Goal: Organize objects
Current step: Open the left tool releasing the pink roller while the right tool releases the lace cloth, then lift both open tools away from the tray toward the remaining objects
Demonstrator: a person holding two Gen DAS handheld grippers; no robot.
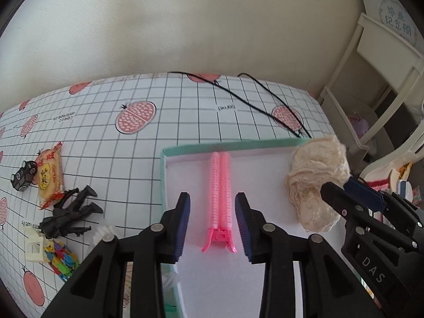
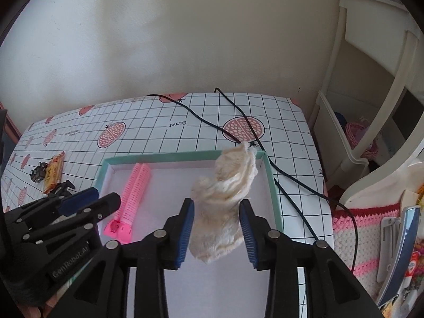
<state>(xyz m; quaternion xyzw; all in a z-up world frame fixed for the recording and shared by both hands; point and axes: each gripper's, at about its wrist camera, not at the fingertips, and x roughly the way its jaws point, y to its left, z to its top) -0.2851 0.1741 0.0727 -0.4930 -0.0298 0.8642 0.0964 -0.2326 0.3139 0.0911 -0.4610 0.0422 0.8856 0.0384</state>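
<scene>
Checked cloth with a pomegranate print covers the surface [image 1: 185, 111], which ends at a plain cream wall; a white shelf unit [image 2: 352, 122] stands off to one side.

Nearest each camera are the claws. The left claw [image 1: 212, 225] stands partly open, its blue pads clear on both sides of the pink hair clip [image 1: 220, 201]; nothing is gripped. The clip lies flat on the white floor of the teal-rimmed box [image 1: 163, 175], its hinged end toward the claw and its rollers running away toward the far rim. The right claw [image 2: 216, 232] is likewise partly open. The cream knitted cloth [image 2: 225, 201] sits between its pads, the lower end close to the left pad, but no pinch is evident. The cloth slumps inside the box, its far end draped up against the far corner of the rim.

Judgement: both items are placed and the step in hand is release and withdrawal. Each claw should lift straight back along its own line, keeping the pads off the item, since loose knit snags readily.

Beyond the box on the left lie a black toy figure [image 1: 71, 212], coloured clips [image 1: 62, 259], a snack packet [image 1: 49, 175] and a small toy car [image 1: 24, 176], not yet sorted. Black cable [image 2: 265, 153] trails past the far corner.
</scene>
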